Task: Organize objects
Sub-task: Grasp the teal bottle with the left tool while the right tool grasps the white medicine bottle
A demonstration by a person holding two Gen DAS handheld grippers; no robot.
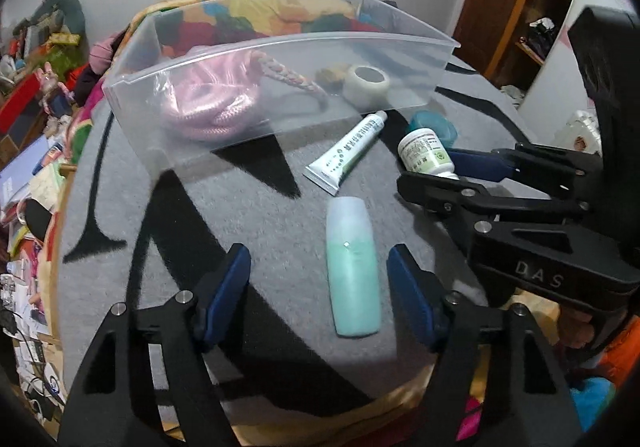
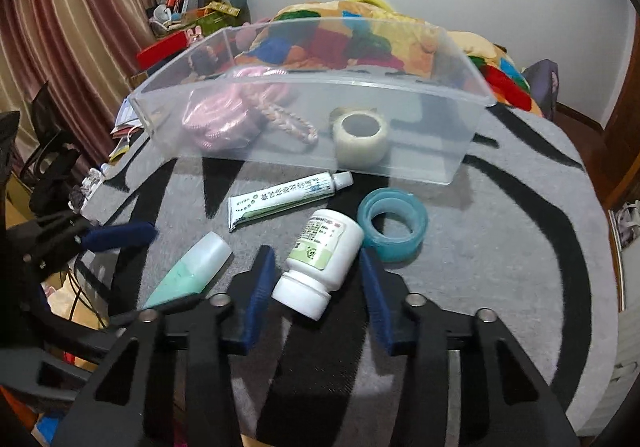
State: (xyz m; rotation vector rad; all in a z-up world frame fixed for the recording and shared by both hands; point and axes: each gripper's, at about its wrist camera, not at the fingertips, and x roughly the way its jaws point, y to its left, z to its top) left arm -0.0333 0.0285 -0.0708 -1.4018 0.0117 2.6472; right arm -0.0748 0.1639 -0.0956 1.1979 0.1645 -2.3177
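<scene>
A clear plastic bin (image 1: 280,43) (image 2: 400,91) stands on the grey mat, holding a pink rope (image 1: 212,103) (image 2: 224,115) and a white tape roll (image 1: 366,85) (image 2: 360,137). In front lie a white tube (image 1: 348,147) (image 2: 288,197), a white pill bottle (image 1: 426,151) (image 2: 320,259), a teal tape roll (image 1: 434,125) (image 2: 392,223) and a green bottle (image 1: 352,267) (image 2: 192,271). My left gripper (image 1: 318,267) is open around the green bottle. My right gripper (image 2: 316,279) (image 1: 432,171) is open around the pill bottle.
The round table carries a grey mat with black stripes (image 2: 520,247). A colourful blanket (image 2: 360,35) lies behind the bin. Cluttered shelves (image 2: 192,7) stand at the left, a wooden cabinet (image 1: 516,7) at the right.
</scene>
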